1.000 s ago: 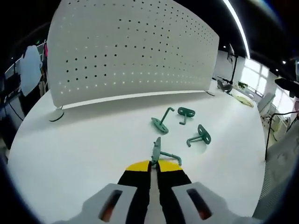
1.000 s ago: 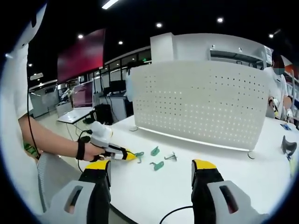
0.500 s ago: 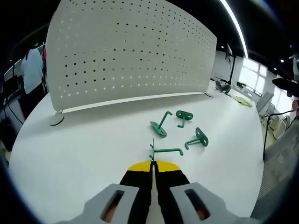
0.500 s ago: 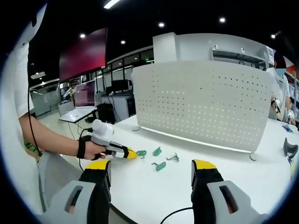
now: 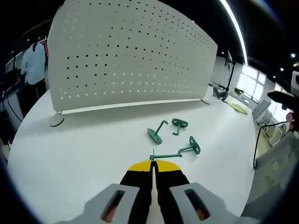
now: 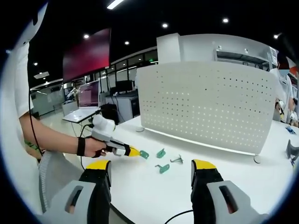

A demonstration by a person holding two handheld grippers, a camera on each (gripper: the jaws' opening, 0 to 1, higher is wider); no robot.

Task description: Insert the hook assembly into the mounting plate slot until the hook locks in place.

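Nearest the lens in left gripper view, left tongs w/ yellow tips are clamped on a green hook, its plate edge-on at the tips & its rod running off to the right, above the white tabletop. Just beyond, three more green hooks lie loose on the tabletop, close together. Farther back stands the white perforated mounting plate, upright on small feet. Right gripper view: right tongs held wide apart, nothing between; a hand grips the left tool at the tabletop's near edge.
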